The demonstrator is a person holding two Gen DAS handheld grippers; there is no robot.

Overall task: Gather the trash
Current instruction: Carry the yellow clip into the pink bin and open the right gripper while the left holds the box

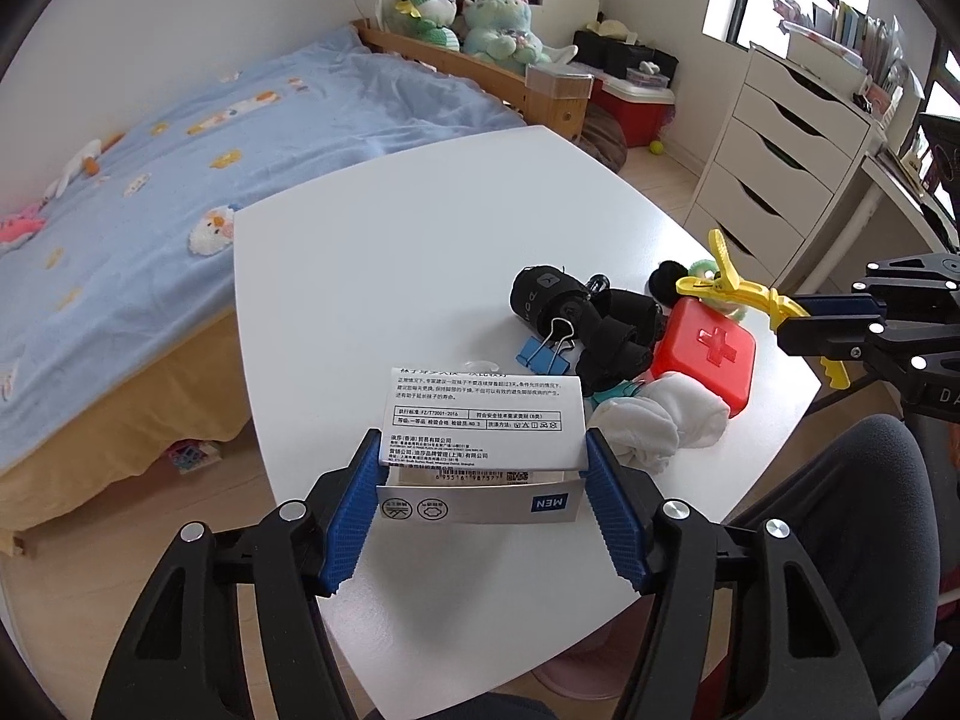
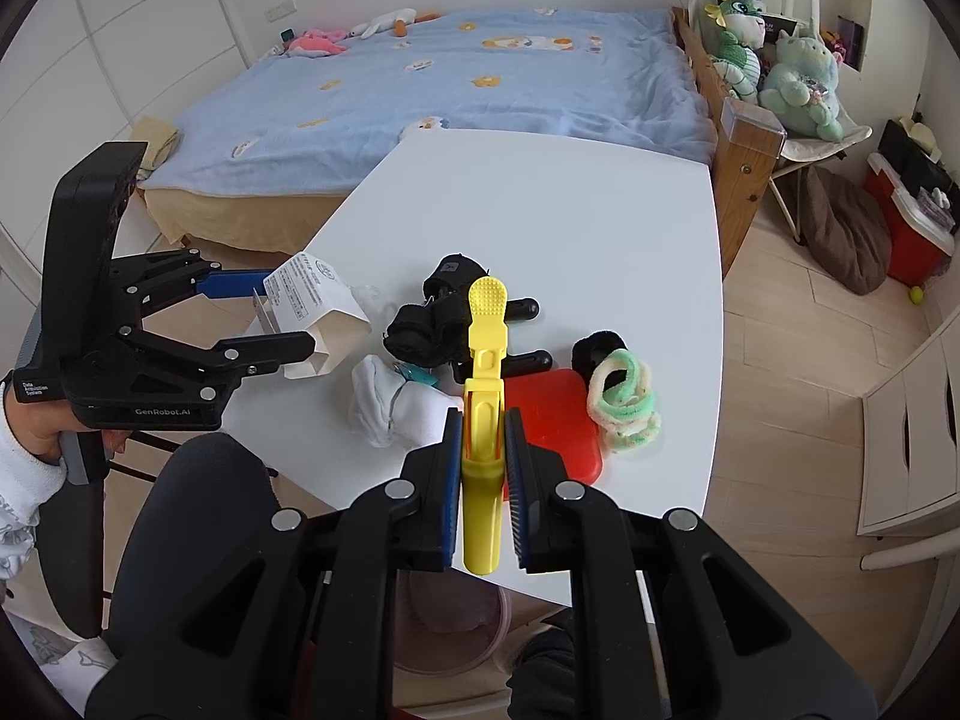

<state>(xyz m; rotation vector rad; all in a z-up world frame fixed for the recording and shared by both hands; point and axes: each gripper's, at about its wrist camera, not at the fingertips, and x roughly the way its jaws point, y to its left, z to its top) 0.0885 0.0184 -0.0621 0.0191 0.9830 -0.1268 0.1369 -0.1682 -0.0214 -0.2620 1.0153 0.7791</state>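
My left gripper [image 1: 483, 462] is shut on a folded white paper sock label [image 1: 483, 420] with printed text and a "MEN" tag, held above the near edge of the white table [image 1: 390, 276]. It also shows in the right wrist view [image 2: 315, 306] at the left, between the left gripper's fingers [image 2: 270, 351]. My right gripper [image 2: 483, 438] is shut on a yellow plastic hair clip [image 2: 485, 396], held above the table's near side. In the left wrist view the clip [image 1: 738, 288] sticks out from the right gripper [image 1: 786, 324] at the right.
On the table lie black socks [image 2: 432, 318], white socks [image 2: 396, 402], a red first-aid box [image 1: 708, 354], a blue binder clip [image 1: 540, 354] and green-and-cream hair ties [image 2: 624, 402]. A bed [image 1: 180, 192] is behind, drawers [image 1: 774, 162] at right. A pink bin [image 2: 450, 624] stands under the table.
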